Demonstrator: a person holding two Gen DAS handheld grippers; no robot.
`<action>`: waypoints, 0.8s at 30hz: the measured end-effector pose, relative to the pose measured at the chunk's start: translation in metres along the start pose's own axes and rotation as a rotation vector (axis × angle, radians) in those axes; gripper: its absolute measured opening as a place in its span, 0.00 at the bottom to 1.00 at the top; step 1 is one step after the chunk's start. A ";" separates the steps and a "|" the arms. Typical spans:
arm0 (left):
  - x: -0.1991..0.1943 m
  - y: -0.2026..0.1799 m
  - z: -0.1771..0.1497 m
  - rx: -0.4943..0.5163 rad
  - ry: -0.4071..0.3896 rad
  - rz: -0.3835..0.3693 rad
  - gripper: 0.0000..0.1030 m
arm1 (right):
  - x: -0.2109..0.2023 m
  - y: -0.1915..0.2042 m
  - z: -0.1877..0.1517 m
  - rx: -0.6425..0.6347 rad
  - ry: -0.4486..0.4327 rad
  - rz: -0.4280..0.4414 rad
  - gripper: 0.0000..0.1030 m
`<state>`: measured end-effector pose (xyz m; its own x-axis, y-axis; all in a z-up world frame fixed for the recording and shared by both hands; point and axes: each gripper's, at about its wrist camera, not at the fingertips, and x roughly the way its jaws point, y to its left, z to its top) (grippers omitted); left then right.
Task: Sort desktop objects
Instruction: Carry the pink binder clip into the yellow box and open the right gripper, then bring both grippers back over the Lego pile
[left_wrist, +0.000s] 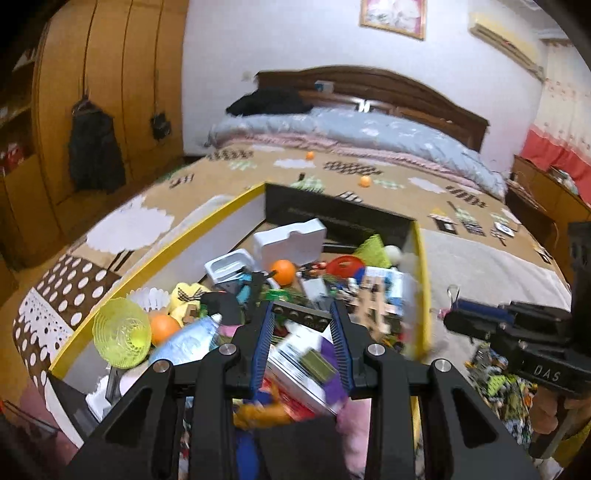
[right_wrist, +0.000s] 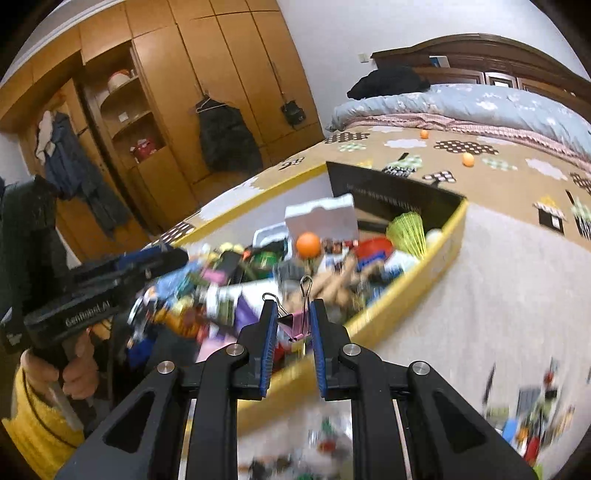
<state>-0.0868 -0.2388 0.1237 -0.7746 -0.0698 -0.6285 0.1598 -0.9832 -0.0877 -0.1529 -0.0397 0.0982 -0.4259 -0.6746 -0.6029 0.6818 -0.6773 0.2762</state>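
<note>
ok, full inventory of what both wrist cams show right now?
building brick: 1, black, studded, clamped between the left gripper's pads
binder clip: 1, pink with wire handles, clamped between the right gripper's pads
box: 1, yellow rim, white inside, on the bed, full of mixed clutter
orange balls: 2 in the box, 2 loose on the bedspread
mesh cone: 1, yellow-green, box's near left corner
foam insert: 1, white, back of the box
small items: a scatter, mixed colours, blurred, on the grey mat right of the box
quilt: 1, grey-blue, head of the bed
wardrobe: 1, wooden, dark clothes hanging on it
left gripper: black, blue pads
right gripper: black, blue pads
hand: 1, yellow sleeve, holding the left gripper's handle
</note>
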 end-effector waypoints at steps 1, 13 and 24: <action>0.006 0.005 0.003 -0.011 0.014 0.005 0.30 | 0.010 0.000 0.010 0.008 0.004 -0.001 0.18; 0.033 0.046 0.011 -0.168 0.067 0.017 0.59 | 0.058 0.000 0.039 0.085 0.068 0.004 0.38; 0.007 0.019 -0.002 -0.103 0.048 -0.002 0.59 | 0.003 -0.002 0.025 0.102 0.067 0.030 0.38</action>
<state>-0.0876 -0.2580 0.1158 -0.7454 -0.0577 -0.6641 0.2222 -0.9608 -0.1659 -0.1700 -0.0480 0.1144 -0.3634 -0.6763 -0.6407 0.6279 -0.6859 0.3679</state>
